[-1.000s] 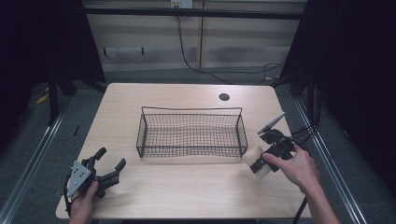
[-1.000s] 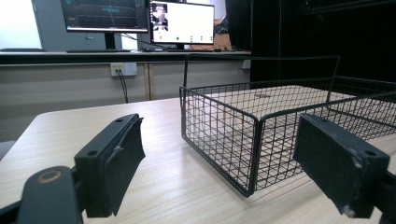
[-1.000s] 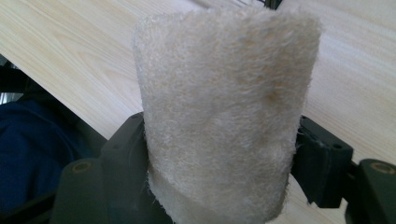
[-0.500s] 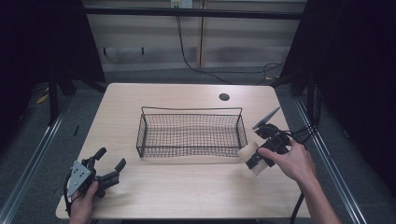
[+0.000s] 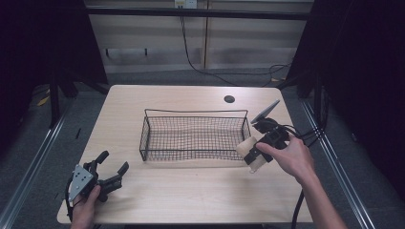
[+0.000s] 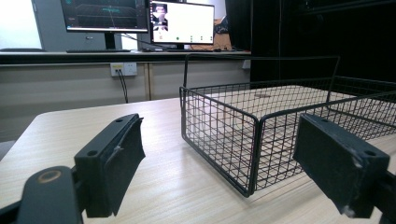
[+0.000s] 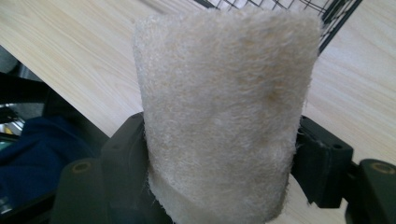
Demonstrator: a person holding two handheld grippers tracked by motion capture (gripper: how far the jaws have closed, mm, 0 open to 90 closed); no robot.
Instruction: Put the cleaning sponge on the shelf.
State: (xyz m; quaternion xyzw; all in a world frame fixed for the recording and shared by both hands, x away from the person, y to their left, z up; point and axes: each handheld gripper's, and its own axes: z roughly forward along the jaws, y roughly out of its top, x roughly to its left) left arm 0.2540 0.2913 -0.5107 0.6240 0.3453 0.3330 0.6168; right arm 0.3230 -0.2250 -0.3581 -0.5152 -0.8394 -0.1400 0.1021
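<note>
My right gripper (image 5: 251, 155) clamps a fuzzy cream roll (image 7: 224, 112) (curled, fibrous) just outside the black wire basket's (image 5: 193, 136) right end. The basket holds nothing. My left gripper (image 5: 107, 169) gapes near the table's front left corner.

Wire basket (image 5: 193, 136) sits at centre of the surface (image 5: 191, 191). Left hand-held gripper (image 5: 111, 168) rests on the surface at 8 o'clock from the basket, well apart from it. Right hand-held gripper (image 5: 251, 153) at 4 o'clock, just beside the basket's right end, with the fibrous roll (image 5: 247, 148) between its jaws; cable hole (image 5: 229, 99) at 1 o'clock, behind the basket.
</note>
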